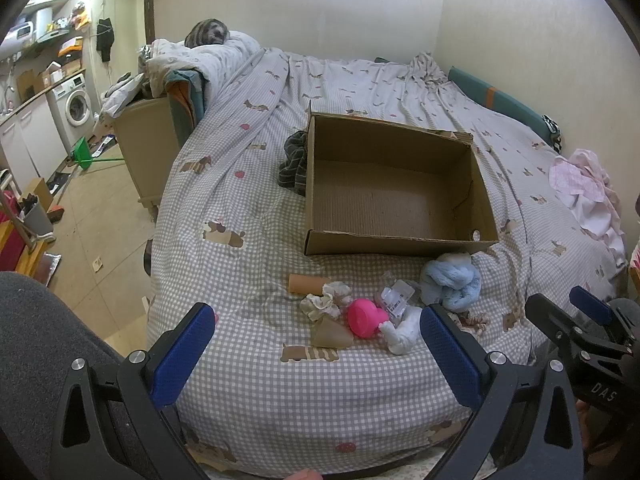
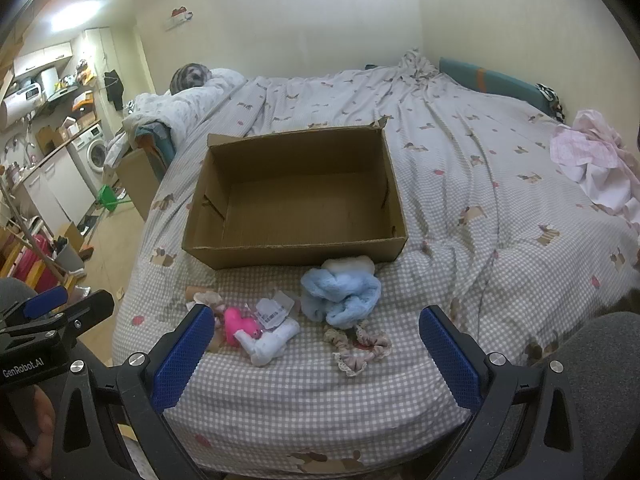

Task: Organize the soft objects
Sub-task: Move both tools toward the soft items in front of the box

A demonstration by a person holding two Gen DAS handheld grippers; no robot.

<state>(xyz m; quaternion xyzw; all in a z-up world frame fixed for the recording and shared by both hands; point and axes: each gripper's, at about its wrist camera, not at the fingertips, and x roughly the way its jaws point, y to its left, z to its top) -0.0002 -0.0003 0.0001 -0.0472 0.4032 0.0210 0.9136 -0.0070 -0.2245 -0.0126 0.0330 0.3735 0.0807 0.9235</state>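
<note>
An empty cardboard box [image 1: 484, 204] [image 2: 296, 250] stands open on the checked bed [image 1: 280, 392] [image 2: 304, 392]. In front of it lie a fluffy blue cloth [image 1: 452, 280] [image 2: 340, 294], a pink heart toy [image 1: 364, 316] [image 2: 236, 326], a white sock [image 1: 402, 334] [image 2: 268, 342], a clear tagged packet [image 1: 394, 298] [image 2: 274, 310], a beige scrunchie [image 1: 326, 300] [image 2: 208, 300], a lace scrunchie [image 2: 360, 346] and a cardboard tube [image 1: 306, 283]. My left gripper [image 1: 316, 352] is open and empty, short of the pile. My right gripper [image 2: 314, 354] is open and empty, also short of it.
A dark striped cloth [image 1: 294, 164] lies left of the box. Pink clothes [image 1: 588, 192] [image 2: 592, 164] lie at the bed's right edge. A dog [image 1: 208, 33] rests on bedding at the far left. The bed's left edge drops to a floor with a washing machine [image 1: 76, 104].
</note>
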